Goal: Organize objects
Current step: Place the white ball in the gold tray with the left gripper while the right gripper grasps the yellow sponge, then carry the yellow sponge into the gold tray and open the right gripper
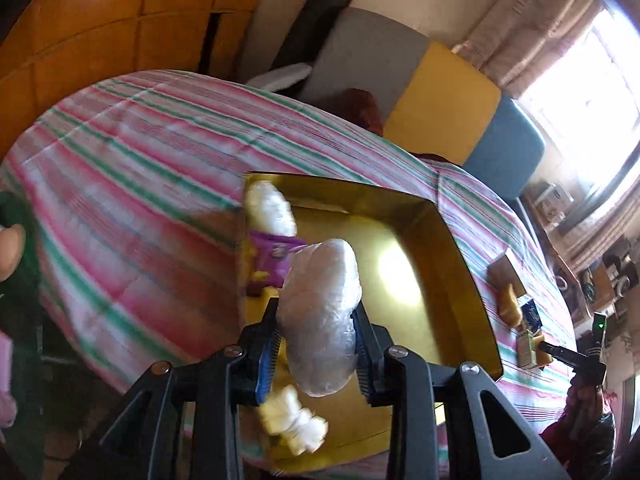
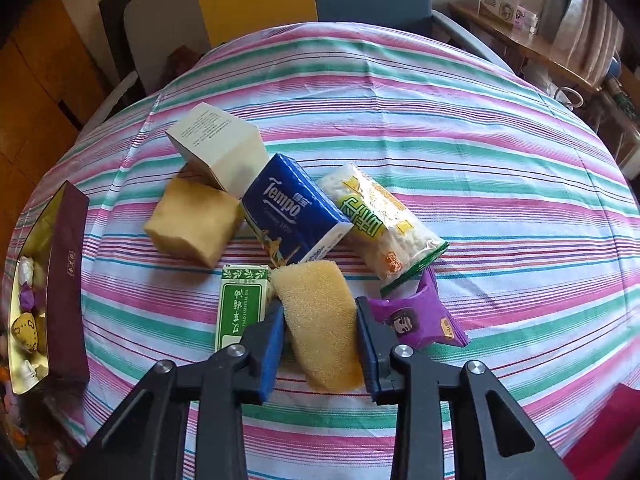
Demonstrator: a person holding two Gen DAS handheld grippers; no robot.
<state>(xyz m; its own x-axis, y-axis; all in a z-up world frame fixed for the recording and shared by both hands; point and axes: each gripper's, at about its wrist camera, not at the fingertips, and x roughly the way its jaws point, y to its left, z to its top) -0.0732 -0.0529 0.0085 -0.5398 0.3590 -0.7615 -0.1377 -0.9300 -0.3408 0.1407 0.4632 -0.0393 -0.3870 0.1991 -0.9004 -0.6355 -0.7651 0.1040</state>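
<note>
My left gripper [image 1: 318,344] is shut on a white plastic-wrapped snack pack [image 1: 320,316] and holds it above the gold tray [image 1: 460,272]. The tray holds another white pack [image 1: 270,206], a purple packet [image 1: 272,256] and a small white wrapped piece [image 1: 294,426]. My right gripper [image 2: 320,340] is shut on a yellow sponge [image 2: 320,320] among a pile on the striped tablecloth [image 2: 480,184]: a blue Tempo tissue pack [image 2: 292,212], a green box [image 2: 240,308], a purple packet [image 2: 416,316], a rice snack bag [image 2: 384,224], a tan sponge block [image 2: 192,224] and a white box [image 2: 220,144].
The tray with its maroon wall [image 2: 66,280] lies at the table's left edge in the right wrist view. Grey, yellow and blue chair backs [image 1: 440,96] stand behind the table. A wooden cabinet [image 1: 100,20] is at the left, a window [image 1: 584,80] at the right.
</note>
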